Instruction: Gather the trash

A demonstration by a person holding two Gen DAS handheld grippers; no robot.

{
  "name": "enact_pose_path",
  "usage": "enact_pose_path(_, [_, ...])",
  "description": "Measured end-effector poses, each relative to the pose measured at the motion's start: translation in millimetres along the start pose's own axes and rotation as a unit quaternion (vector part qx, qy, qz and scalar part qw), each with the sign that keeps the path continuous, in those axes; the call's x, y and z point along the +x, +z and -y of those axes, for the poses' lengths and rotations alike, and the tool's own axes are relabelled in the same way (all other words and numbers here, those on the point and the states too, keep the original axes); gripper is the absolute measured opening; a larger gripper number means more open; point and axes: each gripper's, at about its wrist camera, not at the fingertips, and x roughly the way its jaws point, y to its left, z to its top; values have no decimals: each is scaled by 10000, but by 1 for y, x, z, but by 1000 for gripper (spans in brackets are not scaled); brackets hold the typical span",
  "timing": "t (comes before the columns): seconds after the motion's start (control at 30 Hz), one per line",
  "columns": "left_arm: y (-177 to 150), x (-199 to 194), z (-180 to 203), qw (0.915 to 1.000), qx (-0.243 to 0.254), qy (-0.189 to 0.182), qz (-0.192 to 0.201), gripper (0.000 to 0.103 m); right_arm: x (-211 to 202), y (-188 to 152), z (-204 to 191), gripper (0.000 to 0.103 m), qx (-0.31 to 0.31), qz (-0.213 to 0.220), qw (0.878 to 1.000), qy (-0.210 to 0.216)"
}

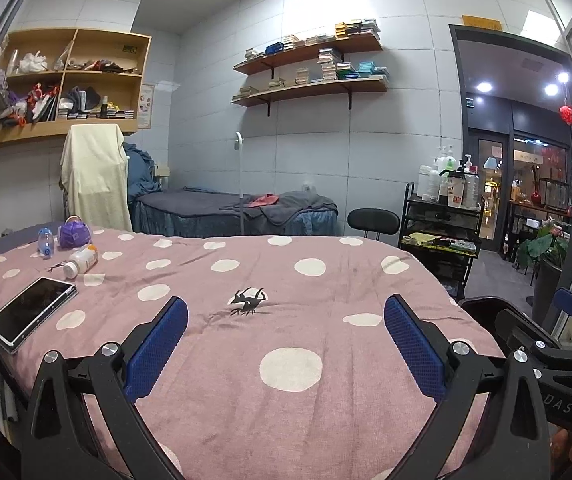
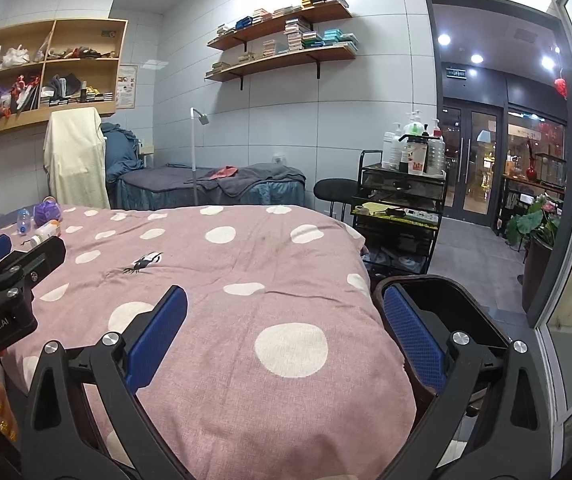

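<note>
A pink polka-dot bed cover (image 1: 286,280) fills both views. On it at the far left lie a white pill bottle with an orange label (image 1: 82,261), a clear blue-capped bottle (image 1: 45,242), a crumpled purple item (image 1: 73,233) and a small black scrap (image 1: 56,267). A black tangled bit (image 1: 248,301) lies mid-bed, also in the right wrist view (image 2: 142,263). My left gripper (image 1: 286,344) is open and empty above the near bed. My right gripper (image 2: 286,340) is open and empty at the bed's right edge, above a dark bin (image 2: 437,300).
A tablet (image 1: 32,312) lies at the bed's left edge. A black cart with bottles (image 1: 441,224) and a black stool (image 1: 373,221) stand to the right. A second bed (image 1: 230,212) is behind. An open doorway (image 2: 485,160) is at right.
</note>
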Motion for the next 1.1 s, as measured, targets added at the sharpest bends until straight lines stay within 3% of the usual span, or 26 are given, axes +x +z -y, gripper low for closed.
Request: enact_pose_path(1.1, [2,-1,-1,10000,33,65,-21,97,5,-1,9,97,209,-69,9998,10])
